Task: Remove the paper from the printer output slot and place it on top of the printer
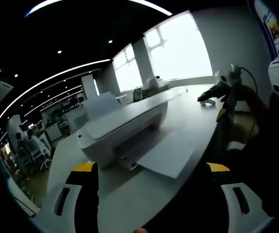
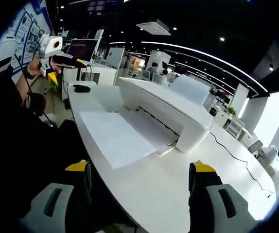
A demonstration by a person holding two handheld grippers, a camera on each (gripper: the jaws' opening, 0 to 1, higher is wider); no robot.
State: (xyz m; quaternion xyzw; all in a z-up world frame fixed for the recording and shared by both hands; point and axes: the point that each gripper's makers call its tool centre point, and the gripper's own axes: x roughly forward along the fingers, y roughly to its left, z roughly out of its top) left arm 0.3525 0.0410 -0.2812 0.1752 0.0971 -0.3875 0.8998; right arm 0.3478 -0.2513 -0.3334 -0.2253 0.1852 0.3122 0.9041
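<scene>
A white printer (image 1: pixel 125 127) stands on a long white table (image 1: pixel 198 109). A sheet of white paper (image 1: pixel 171 154) lies flat in front of it, its far end at the output slot. My left gripper (image 1: pixel 150 169) hangs back from the table edge, open, with nothing between its yellow-tipped jaws. In the right gripper view the printer (image 2: pixel 165 110) and the paper (image 2: pixel 114 136) lie ahead. My right gripper (image 2: pixel 140 168) is open and held short of the sheet. Each gripper also appears in the other's view, held in a hand: the right gripper (image 1: pixel 221 91) and the left gripper (image 2: pixel 57 52).
A black mouse (image 2: pixel 81 88) and a monitor (image 2: pixel 82 48) sit at the table's far end. A thin cable (image 2: pixel 236 156) trails across the table (image 2: pixel 154 194) past the printer. Bright windows (image 1: pixel 178 48) lie behind. The person's dark clothing borders the table edge.
</scene>
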